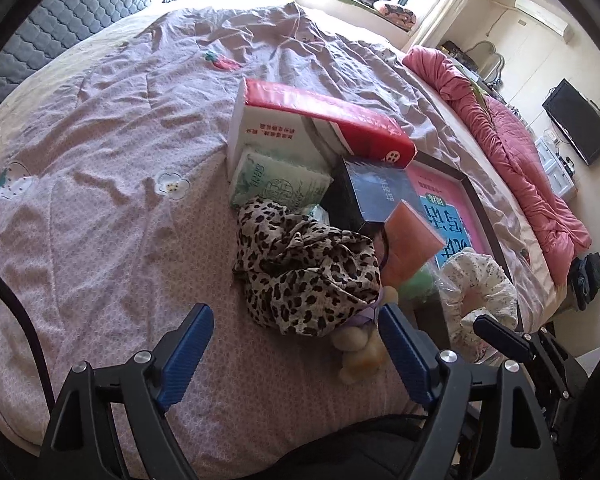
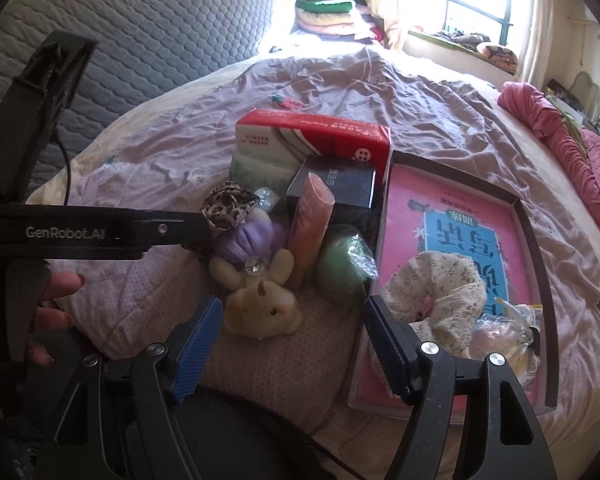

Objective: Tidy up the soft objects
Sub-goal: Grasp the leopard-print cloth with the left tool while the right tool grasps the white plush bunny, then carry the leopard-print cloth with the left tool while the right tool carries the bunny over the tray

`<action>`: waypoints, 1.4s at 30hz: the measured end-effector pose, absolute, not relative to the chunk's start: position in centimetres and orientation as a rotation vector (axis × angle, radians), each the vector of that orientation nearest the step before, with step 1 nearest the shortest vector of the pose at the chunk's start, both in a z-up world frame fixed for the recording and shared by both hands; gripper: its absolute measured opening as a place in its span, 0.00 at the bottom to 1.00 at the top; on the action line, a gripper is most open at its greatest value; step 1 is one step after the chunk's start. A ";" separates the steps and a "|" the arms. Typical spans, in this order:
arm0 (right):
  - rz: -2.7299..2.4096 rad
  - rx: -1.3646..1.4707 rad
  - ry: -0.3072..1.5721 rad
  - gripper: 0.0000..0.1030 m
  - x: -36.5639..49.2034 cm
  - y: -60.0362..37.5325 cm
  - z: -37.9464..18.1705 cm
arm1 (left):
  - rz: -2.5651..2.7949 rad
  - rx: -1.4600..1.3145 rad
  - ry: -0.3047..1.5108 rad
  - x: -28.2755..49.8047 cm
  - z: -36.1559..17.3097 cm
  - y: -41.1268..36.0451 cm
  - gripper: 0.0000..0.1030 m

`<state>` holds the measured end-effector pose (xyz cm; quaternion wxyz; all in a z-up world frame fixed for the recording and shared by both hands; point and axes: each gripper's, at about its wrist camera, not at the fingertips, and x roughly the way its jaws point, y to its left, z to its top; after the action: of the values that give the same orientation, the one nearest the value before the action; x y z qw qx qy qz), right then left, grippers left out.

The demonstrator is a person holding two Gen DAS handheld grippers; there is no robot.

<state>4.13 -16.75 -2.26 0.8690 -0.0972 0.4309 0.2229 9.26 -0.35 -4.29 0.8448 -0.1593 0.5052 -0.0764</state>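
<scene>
A grey quilted headboard (image 2: pixel 148 36) backs the bed; a pink quilt (image 1: pixel 512 152) lies bunched along its far edge. A black television (image 1: pixel 578 122) hangs on the wall; folded blankets (image 2: pixel 328 14) are stacked near the window (image 2: pixel 472 0).

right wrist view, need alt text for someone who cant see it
The open right gripper hovers empty over a bed, just above a cream plush rabbit in a pile with a leopard-print scrunchie and a red-and-white tissue pack. To the right, a floral scrunchie lies in a shallow box; the left gripper crosses at left.
</scene>
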 end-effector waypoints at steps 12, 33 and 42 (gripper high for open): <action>0.526 -0.279 0.952 0.72 6.0 -12.9 -5.4 | -0.251 -0.405 1.054 11.3 -6.0 0.5 0.59; 0.568 -0.185 0.943 0.47 7.1 -13.6 -5.7 | -0.285 -0.500 0.867 8.8 -4.4 3.9 0.15; 0.560 -0.096 0.835 0.47 5.7 -16.0 -2.1 | -0.264 -0.435 0.859 7.4 -3.1 3.3 0.15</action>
<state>5.67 -16.01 -2.15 0.8752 -0.0461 0.3999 0.2684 7.42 3.26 -3.07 0.8780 -0.2085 0.4118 -0.1264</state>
